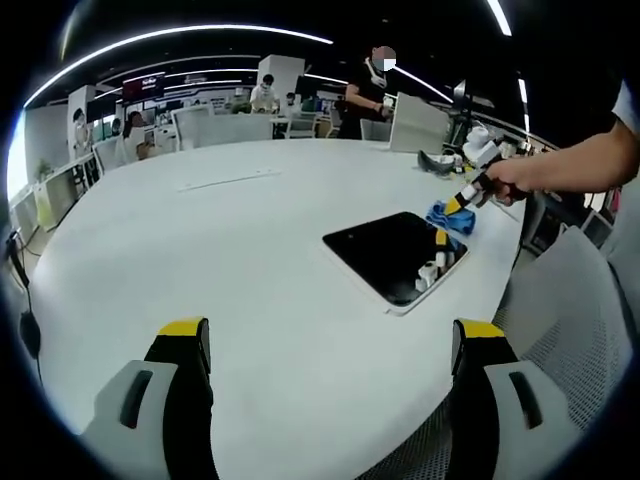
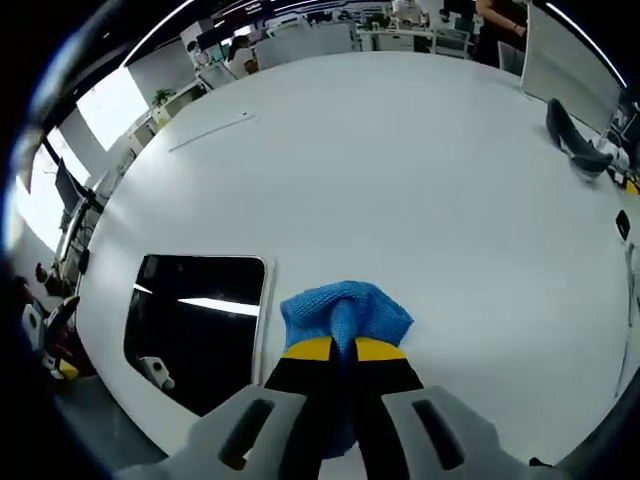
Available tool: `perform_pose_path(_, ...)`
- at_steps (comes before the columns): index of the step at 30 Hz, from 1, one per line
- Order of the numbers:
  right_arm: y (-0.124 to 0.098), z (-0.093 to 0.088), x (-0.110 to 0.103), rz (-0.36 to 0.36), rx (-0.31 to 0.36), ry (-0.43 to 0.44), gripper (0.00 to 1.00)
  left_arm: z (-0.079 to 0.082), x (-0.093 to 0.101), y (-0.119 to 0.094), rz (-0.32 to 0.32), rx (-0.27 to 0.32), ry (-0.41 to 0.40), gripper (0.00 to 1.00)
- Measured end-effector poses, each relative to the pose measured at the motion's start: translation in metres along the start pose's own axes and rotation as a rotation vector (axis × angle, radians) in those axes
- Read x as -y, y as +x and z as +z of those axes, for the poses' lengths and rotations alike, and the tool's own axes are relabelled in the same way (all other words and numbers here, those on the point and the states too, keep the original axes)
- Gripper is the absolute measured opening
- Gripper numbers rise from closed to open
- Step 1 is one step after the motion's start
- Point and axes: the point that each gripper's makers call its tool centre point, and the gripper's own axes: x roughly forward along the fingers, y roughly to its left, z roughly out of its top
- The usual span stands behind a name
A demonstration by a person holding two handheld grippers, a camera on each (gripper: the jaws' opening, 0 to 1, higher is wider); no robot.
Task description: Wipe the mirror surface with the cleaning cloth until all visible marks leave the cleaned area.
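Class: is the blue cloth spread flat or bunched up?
Bunched: the blue cloth is gathered into folds, pinched in the right tool beside the mirror.

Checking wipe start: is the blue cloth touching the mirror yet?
Apart. In the right gripper view the blue cloth, pinched in the right gripper, sits on the white table with bare tabletop between it and the mirror.

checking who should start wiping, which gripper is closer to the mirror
Right. The right gripper is shut on the blue cloth on the table just beside the mirror's edge. The left gripper is open, back across the white table, well short of the mirror.
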Motion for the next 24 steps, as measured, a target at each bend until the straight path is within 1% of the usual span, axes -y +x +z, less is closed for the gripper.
perform_pose_path(1,0.002,-0.005,-0.001,0.003,-0.011,0.013,0.01,0.0,0.0,0.0,0.0,-0.001,0.0,0.99)
perform_pose_path(4,0.002,-0.005,-0.001,0.002,-0.003,0.04,0.01,-0.001,-0.001,0.0,0.001,-0.002,0.0,0.99)
perform_pose_path(5,0.001,-0.006,-0.002,0.002,-0.005,0.033,0.01,-0.001,-0.001,0.0,0.002,-0.003,0.0,0.99)
perform_pose_path(6,0.001,-0.006,-0.003,0.0,-0.006,-0.005,0.01,-0.001,-0.001,0.0,0.002,-0.003,0.0,0.99)
perform_pose_path(7,0.001,-0.006,-0.003,0.0,-0.006,-0.019,0.01,-0.001,0.0,0.0,0.001,-0.003,0.0,0.99)
perform_pose_path(12,0.002,-0.004,-0.002,-0.012,-0.007,-0.021,0.01,0.0,-0.001,0.0,0.002,0.0,0.0,0.99)
perform_pose_path(14,0.0,-0.004,-0.002,-0.002,-0.004,-0.019,0.02,0.001,-0.002,0.0,0.005,0.004,-0.002,0.99)
perform_pose_path(16,-0.003,-0.002,-0.003,0.012,0.014,-0.017,0.03,0.001,-0.002,0.0,0.007,0.005,-0.004,0.99)
perform_pose_path(18,-0.008,0.004,-0.006,0.029,0.055,-0.037,0.09,0.002,-0.003,-0.001,0.01,0.012,-0.007,0.99)
perform_pose_path(19,-0.011,0.008,-0.006,0.037,0.073,-0.036,0.15,0.002,-0.003,-0.001,0.011,0.013,-0.007,0.99)
perform_pose_path(20,-0.013,0.011,-0.008,0.049,0.088,-0.032,0.23,0.003,-0.003,-0.001,0.011,0.014,-0.008,0.99)
perform_pose_path(21,-0.017,0.017,-0.011,0.075,0.126,-0.039,0.28,0.003,-0.003,-0.001,0.011,0.016,-0.009,0.99)
perform_pose_path(23,-0.024,0.021,-0.012,0.077,0.155,-0.054,0.38,0.003,-0.003,-0.001,0.011,0.019,-0.009,0.99)
perform_pose_path(24,-0.027,0.023,-0.012,0.081,0.165,-0.061,0.4,0.003,-0.003,-0.001,0.011,0.019,-0.011,0.99)
